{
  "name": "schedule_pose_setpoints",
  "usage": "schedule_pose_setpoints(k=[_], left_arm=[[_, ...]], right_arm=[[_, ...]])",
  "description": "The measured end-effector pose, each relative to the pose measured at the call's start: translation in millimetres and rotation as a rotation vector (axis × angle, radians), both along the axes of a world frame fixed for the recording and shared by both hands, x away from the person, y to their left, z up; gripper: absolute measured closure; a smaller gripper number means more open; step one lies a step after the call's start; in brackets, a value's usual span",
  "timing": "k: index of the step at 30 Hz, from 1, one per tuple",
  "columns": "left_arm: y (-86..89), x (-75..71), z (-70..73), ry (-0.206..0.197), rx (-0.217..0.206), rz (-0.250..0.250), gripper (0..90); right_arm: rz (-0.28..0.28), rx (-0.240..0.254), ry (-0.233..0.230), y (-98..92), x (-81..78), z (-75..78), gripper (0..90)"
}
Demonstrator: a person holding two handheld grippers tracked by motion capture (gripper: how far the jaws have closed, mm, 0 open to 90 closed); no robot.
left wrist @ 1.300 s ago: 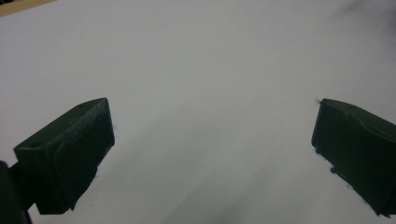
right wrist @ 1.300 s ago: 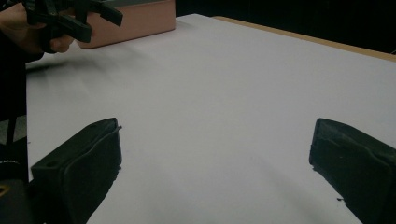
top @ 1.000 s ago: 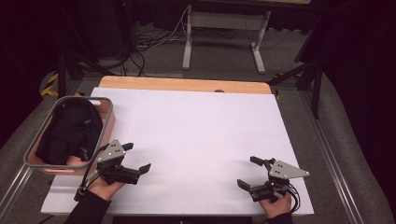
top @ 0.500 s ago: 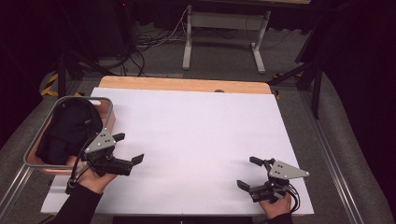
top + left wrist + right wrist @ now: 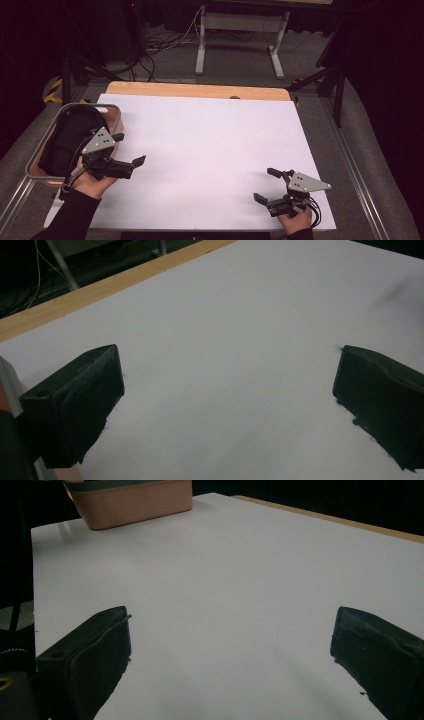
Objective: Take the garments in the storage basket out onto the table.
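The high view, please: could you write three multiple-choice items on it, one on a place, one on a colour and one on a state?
1. Where does the basket stand?
A. at the table's left edge
B. at the table's centre
C. at the far right corner

2. What colour is the cloth in the basket?
A. white
B. black
C. yellow

3. How is the left gripper?
A. shut on the cloth
B. shut on nothing
C. open

Answers: 1 A, the basket sits beside the white table surface's left side. 2 B, a dark bundle fills it. 3 C, the left gripper view has its jaws wide apart over bare table.
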State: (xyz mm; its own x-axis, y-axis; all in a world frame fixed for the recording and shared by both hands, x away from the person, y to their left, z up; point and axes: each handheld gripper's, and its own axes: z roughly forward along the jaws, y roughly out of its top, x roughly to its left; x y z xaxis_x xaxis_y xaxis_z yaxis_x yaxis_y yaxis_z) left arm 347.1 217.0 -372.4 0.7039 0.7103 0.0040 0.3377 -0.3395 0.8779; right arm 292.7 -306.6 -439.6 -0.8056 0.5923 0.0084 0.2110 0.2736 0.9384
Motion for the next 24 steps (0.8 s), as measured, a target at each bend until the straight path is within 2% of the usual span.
schedule_pose_setpoints(k=[2, 4, 12, 17, 21, 24], left_arm=[[3.4, 1.1, 2.9, -0.014, 0.000, -0.012, 3.3], [5.8, 2.7, 4.5, -0.010, -0.006, -0.017, 4.0], [15.7, 10.6, 12.3, -0.003, 0.016, 0.023, 4.8], [27.0, 17.5, 16.5, 0.022, -0.060, 0.049, 8.0], [32.3, 21.6, 19.5, 0.026, -0.048, 0.073, 8.1], [36.7, 24.0, 21.0, 0.012, -0.035, 0.091, 8.5]], right_arm=[[0.001, -0.001, 0.000, 0.1, 0.0, 0.0, 3.4], [0.003, 0.000, -0.001, 0.4, -0.3, 0.1, 3.5], [0.007, 0.001, -0.002, 0.2, -0.4, 0.3, 3.5], [0.007, 0.000, 0.002, 0.1, 0.2, -0.1, 3.5], [0.008, 0.000, 0.003, 0.2, 0.1, 0.0, 3.5], [0.008, 0.003, 0.002, 0.0, 0.1, -0.1, 3.5]])
